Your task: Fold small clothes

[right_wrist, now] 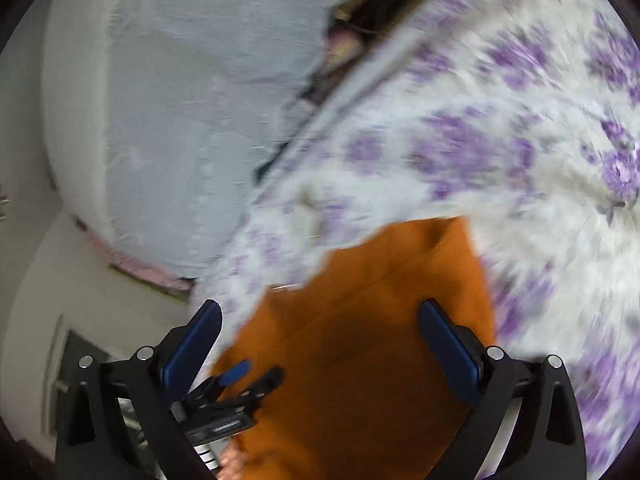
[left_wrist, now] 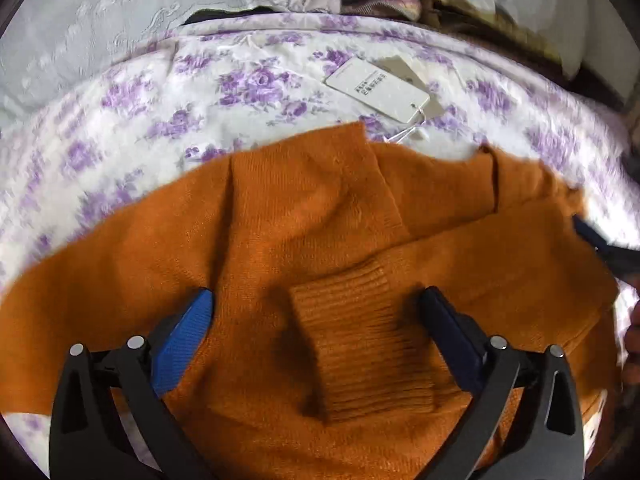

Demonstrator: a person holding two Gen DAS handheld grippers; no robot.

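An orange knit sweater (left_wrist: pixel 320 216) lies spread on a white bedspread with purple flowers (left_wrist: pixel 160 92). One sleeve is folded across its body, and the ribbed cuff (left_wrist: pixel 360 344) lies between the fingers of my left gripper (left_wrist: pixel 316 312), which is open and hovers just over it. White hang tags (left_wrist: pixel 378 90) rest on the bedspread beyond the sweater. The right wrist view is blurred. In it my right gripper (right_wrist: pixel 320 312) is open over an edge of the sweater (right_wrist: pixel 360 352), holding nothing. The left gripper (right_wrist: pixel 240 384) shows at its lower left.
A pale grey embroidered cover (left_wrist: pixel 100 20) lies past the far bed edge, with bunched clothes (left_wrist: pixel 360 0) behind. In the right wrist view the grey cover (right_wrist: pixel 180 100) fills the upper left, a white wall or cabinet (right_wrist: pixel 60 300) lies below it, and a person's hand (right_wrist: pixel 232 460) shows at the bottom.
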